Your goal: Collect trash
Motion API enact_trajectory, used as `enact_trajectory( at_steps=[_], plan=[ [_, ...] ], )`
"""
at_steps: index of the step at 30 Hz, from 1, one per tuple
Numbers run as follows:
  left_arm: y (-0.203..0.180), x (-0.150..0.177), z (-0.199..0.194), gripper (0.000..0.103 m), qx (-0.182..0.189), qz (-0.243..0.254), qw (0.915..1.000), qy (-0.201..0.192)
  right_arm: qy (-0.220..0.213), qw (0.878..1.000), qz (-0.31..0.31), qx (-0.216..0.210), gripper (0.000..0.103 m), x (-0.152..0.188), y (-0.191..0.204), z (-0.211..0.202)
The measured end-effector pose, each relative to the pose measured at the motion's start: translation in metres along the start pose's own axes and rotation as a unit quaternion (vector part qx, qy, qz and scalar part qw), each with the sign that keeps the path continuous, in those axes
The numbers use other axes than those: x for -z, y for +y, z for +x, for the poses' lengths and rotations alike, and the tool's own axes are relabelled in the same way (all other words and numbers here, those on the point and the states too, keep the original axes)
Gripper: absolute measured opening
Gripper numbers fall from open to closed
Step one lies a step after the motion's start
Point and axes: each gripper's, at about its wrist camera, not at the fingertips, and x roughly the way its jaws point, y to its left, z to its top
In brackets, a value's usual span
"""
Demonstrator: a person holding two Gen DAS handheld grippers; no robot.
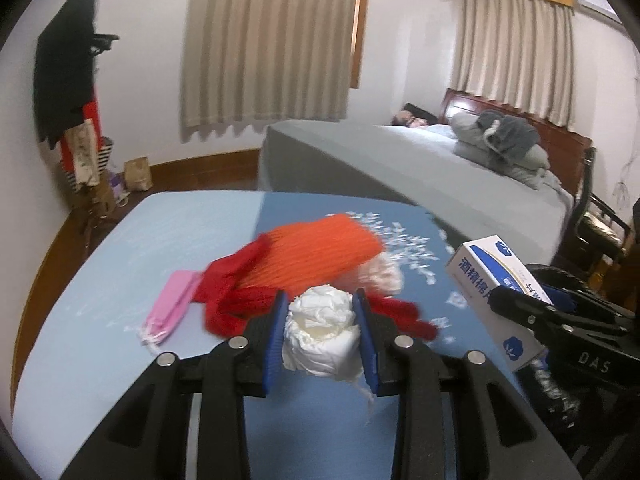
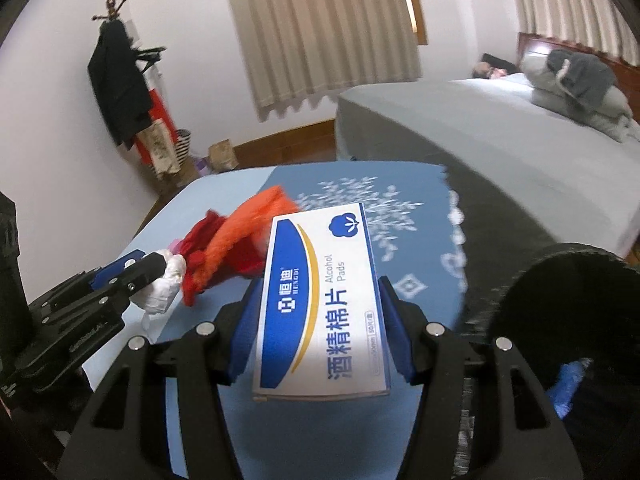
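My left gripper (image 1: 320,312) is shut on a crumpled white tissue wad (image 1: 320,328), held above the blue table (image 1: 120,280). From the right wrist view, the same left gripper (image 2: 154,270) appears at the left with the tissue wad (image 2: 162,290) in its tips. My right gripper (image 2: 318,308) is shut on a white and blue box of alcohol pads (image 2: 320,300), lifted off the table. That box (image 1: 496,280) shows at the right of the left wrist view. A black bin (image 2: 568,320) with something blue inside stands at the lower right.
An orange and red knitted item (image 1: 312,256) and a pink pouch (image 1: 168,304) lie on the table. Behind it is a grey bed (image 1: 420,168) with folded bedding and a person lying at its head. A coat stand (image 1: 76,92) is in the left corner.
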Motion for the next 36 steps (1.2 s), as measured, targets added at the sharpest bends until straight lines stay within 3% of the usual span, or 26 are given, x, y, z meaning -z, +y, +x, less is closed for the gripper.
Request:
enact_trajectory(
  at_steps=[12, 24, 36],
  plan=[
    [-0.098, -0.016, 0.008, 0.033, 0.098, 0.049, 0.994, -0.009, -0.027, 0.994, 0.054, 0.092, 0.055, 0.01, -0.084, -0.05],
    [-0.188, -0.014, 0.022, 0.033, 0.174, 0.089, 0.9806, -0.002, -0.042, 0.975, 0.118, 0.185, 0.055, 0.043, -0.173, -0.1],
    [-0.251, -0.004, 0.042, 0.034, 0.227, 0.113, 0.9671, 0.018, -0.05, 0.963, 0.142, 0.224, 0.056, 0.06, -0.211, -0.12]
  ],
)
